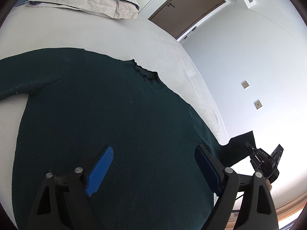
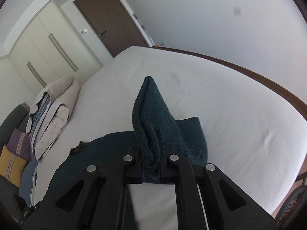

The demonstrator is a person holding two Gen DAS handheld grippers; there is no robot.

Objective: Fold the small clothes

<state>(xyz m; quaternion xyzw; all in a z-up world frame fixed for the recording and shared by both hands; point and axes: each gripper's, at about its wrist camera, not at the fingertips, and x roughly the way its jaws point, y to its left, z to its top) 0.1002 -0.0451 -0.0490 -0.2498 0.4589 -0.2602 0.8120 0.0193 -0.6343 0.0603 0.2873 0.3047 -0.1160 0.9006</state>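
White smooth bed sheet (image 1: 96,36), dark green knit sweater (image 1: 107,115) spread flat on it, left gripper (image 1: 153,164) jaws wide above the hem, right gripper (image 2: 150,164) pinching a bunched sleeve (image 2: 151,115), lifted.

One dark green sweater (image 1: 107,115) lies on one white bed (image 1: 96,34), and two grippers are in view: the left gripper (image 1: 153,164) and the right gripper (image 2: 151,164). One folded pile of bedding (image 2: 55,115) sits on the bed, with two cushions beside it, one purple (image 2: 19,141) and one yellow (image 2: 11,166). The room shows one brown door (image 2: 107,19), one wardrobe (image 2: 48,44) and two wall plates (image 1: 258,104).
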